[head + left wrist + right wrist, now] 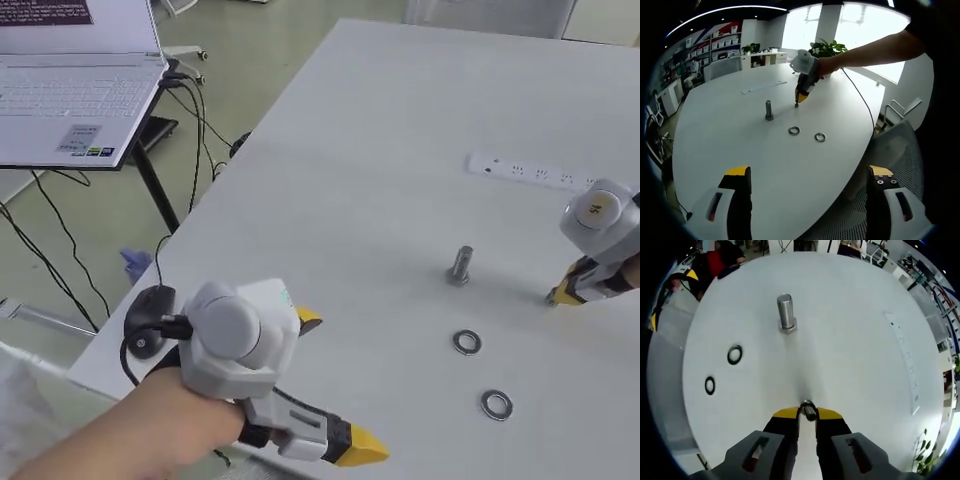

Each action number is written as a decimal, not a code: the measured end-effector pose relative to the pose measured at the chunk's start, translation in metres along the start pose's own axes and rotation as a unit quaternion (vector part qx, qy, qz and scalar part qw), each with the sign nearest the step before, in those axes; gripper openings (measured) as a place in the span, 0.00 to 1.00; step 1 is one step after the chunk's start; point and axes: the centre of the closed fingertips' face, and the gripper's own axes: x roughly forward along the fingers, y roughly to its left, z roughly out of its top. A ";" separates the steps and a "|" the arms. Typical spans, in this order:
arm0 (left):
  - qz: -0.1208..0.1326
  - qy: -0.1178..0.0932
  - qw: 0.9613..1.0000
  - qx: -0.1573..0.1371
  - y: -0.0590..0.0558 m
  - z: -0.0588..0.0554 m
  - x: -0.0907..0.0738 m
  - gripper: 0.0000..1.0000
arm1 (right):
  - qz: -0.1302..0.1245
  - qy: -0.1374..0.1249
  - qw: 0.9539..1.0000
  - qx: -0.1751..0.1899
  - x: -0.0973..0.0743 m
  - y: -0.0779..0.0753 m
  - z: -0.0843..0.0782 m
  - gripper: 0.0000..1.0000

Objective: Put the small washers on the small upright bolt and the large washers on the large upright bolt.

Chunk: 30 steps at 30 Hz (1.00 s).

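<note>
A large upright bolt (460, 266) (769, 110) (785, 312) stands on the white table (380, 150). Two washers (466, 342) (496, 404) lie flat in front of it, also visible in the left gripper view (794, 130) (820, 136) and the right gripper view (734, 354) (710, 385). My right gripper (553, 296) (807, 415) (797, 102) is tipped down to the table right of the bolt, shut on a small ring-shaped metal piece (808, 409), apparently a small washer. My left gripper (338, 384) (809, 172) hovers open and empty near the table's near edge.
A white power strip (530, 170) (905, 355) lies on the table beyond the bolt. A laptop (70, 80) sits on a side stand at the left, with cables and a mouse (148, 318) near the table corner. A mesh chair (890, 145) stands by the table edge.
</note>
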 end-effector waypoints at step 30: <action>0.004 0.005 1.000 -0.001 0.002 -0.005 -0.006 0.94 | 0.003 0.006 1.000 -0.003 0.008 0.000 -0.007 0.21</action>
